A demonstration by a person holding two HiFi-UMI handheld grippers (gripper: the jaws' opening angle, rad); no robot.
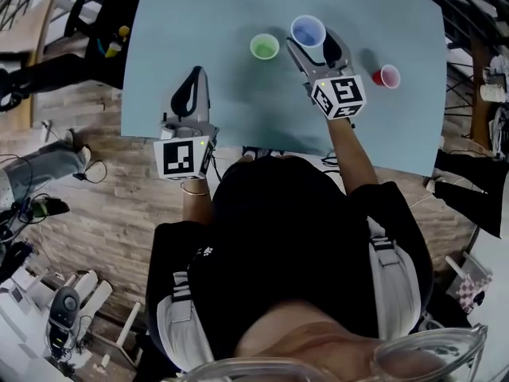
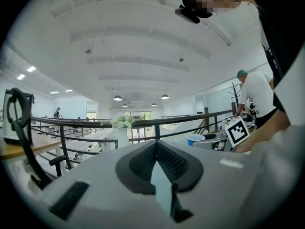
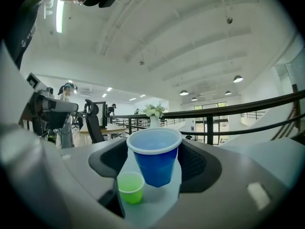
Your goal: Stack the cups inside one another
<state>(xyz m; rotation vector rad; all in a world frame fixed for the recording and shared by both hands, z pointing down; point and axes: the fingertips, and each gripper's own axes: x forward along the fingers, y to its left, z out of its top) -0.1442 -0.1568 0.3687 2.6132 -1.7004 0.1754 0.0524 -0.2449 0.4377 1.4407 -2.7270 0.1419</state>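
Right gripper, held level and outstretched, clamps the blue cup — left gripper nearer, jaws together.

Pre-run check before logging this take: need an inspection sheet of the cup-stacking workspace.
Surface: light blue tabletop, even, unmarked.
Job's things: blue plastic cup upright in the right tongs; small green plastic cup to its left; small red plastic cup to its right; none nested.
Clutter: nothing seen.
Grippers: right tongs closed on the blue cup; left tongs shut, empty, over the table's near-left part.
Cables: thin dark cable on the floor, left.
Surroundings: wooden plank floor, black railing, person in a white shirt.
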